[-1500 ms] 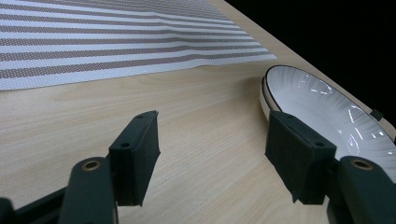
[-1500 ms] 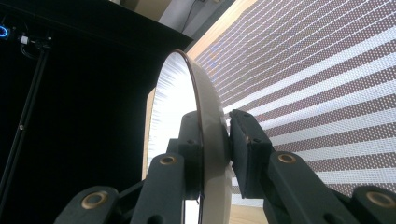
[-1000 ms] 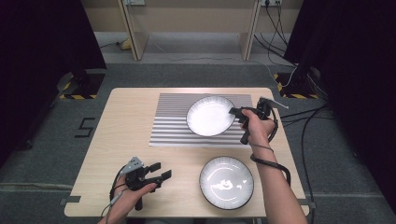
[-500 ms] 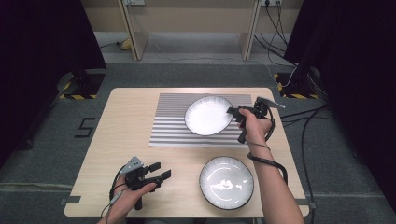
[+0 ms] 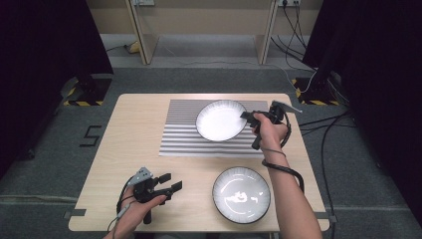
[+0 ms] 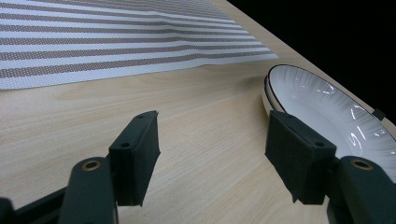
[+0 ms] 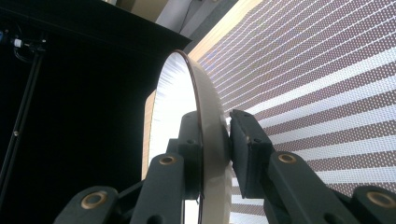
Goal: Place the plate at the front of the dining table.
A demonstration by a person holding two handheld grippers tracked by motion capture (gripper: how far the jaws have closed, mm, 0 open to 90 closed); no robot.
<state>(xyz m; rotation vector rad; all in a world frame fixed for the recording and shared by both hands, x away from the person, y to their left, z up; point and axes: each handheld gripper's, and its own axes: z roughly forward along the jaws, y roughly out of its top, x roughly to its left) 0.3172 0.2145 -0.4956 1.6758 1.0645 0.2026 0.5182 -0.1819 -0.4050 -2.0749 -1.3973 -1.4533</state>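
— Between the jaws of the right gripper (image 7: 215,135), what do you see?
— The rim of a white plate (image 5: 220,120). One black pad sits on the inner face and the other on the outer, both pressed against the edge, so the gripper is clamped on it. From the right gripper view the plate stands edge-on, with a thin dark line along its rim.
— And beneath that plate?
— A striped mat (image 5: 184,130) spreads out under and beyond it, on the wooden table (image 5: 129,144). From above, the plate lies over the mat's corner nearest the right gripper (image 5: 249,117), which grips its near edge. Whether the plate touches the mat I cannot tell.
— What about the left gripper (image 5: 169,182)?
— It rests low over bare wood, jaws spread wide with nothing between them. The left gripper view shows the gripper (image 6: 212,163) with table grain in the gap.
— Anything close to it?
— A second white plate (image 6: 327,107), glossy and ribbed, lies flat just beyond its right-hand jaw. The mat's near edge lies ahead of that gripper, well apart from it.
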